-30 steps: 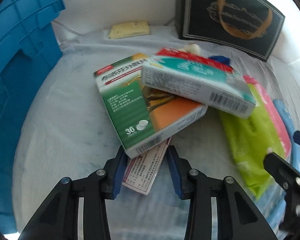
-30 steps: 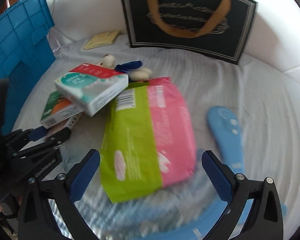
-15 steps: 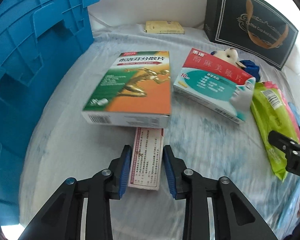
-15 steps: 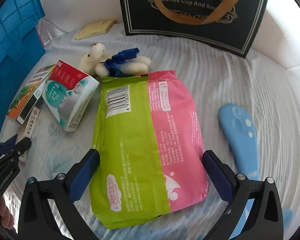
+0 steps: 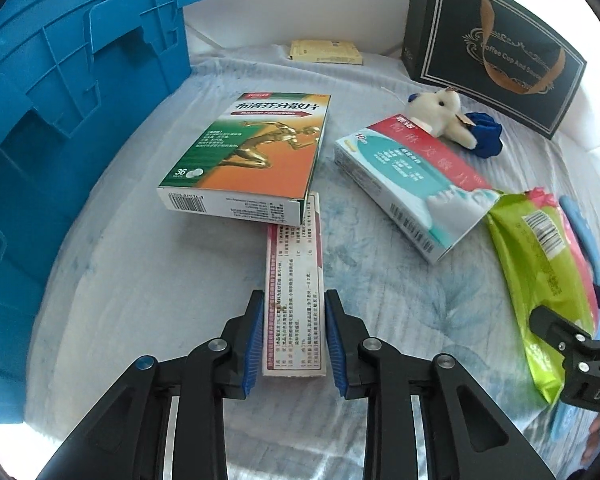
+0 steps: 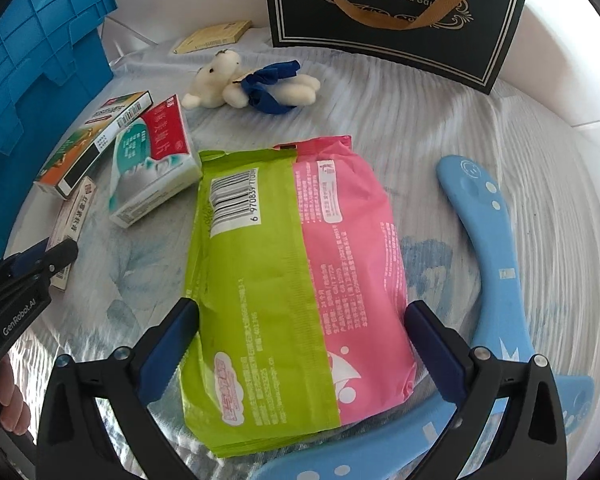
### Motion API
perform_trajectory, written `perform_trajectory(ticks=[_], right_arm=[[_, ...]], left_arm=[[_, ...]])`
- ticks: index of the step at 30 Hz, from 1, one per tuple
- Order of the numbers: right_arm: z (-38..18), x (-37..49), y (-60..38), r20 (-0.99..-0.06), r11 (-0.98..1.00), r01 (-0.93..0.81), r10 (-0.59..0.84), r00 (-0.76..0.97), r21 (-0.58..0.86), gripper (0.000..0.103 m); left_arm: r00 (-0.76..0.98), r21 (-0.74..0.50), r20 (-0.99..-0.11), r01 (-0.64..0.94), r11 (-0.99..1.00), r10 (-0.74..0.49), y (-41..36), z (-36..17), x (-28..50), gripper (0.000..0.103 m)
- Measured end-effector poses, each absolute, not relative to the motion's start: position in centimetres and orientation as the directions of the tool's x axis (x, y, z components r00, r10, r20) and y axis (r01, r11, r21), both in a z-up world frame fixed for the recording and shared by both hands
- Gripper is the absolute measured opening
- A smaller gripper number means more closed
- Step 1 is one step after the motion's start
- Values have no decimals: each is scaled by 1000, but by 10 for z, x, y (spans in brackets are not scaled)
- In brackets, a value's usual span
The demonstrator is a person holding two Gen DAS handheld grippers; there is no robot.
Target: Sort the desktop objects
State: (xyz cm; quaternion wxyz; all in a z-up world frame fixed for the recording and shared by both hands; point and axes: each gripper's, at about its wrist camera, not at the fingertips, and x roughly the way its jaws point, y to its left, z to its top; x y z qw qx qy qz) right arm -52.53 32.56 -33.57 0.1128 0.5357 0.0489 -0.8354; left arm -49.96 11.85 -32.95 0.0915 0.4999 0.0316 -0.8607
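Observation:
My left gripper [image 5: 294, 338] is shut on a long narrow pink-and-white box [image 5: 294, 280] that lies on the cloth; its far end sits under a green-and-orange medicine box [image 5: 256, 156]. A red-and-teal box [image 5: 412, 184] lies to the right, resting on a green-and-pink packet [image 6: 296, 276]. My right gripper [image 6: 300, 348] is open, its fingers on either side of the packet's near end without touching it. The left gripper [image 6: 40, 256] also shows at the left edge of the right wrist view, on the narrow box [image 6: 70, 224].
A blue crate [image 5: 60, 128] stands at the left. A dark paper bag [image 6: 392, 12] stands at the back, a small plush bear [image 6: 252, 84] in front of it. A yellow pad [image 5: 326, 52] lies at the back. A blue curved hanger [image 6: 496, 264] lies right of the packet.
The left gripper closed on the narrow box and drew it out from under the green-and-orange box. The red-and-teal box slid off the pile. The right gripper moved forward over the packet.

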Motion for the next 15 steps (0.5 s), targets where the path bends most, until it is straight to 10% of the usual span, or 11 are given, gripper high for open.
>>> perform_trajectory(ticks=[15], right_arm=[[-316, -491, 324, -904, -969, 244, -133, -407, 33, 82]], left_arm=[[-507, 8, -860, 108, -994, -62, 149, -309, -466, 28]])
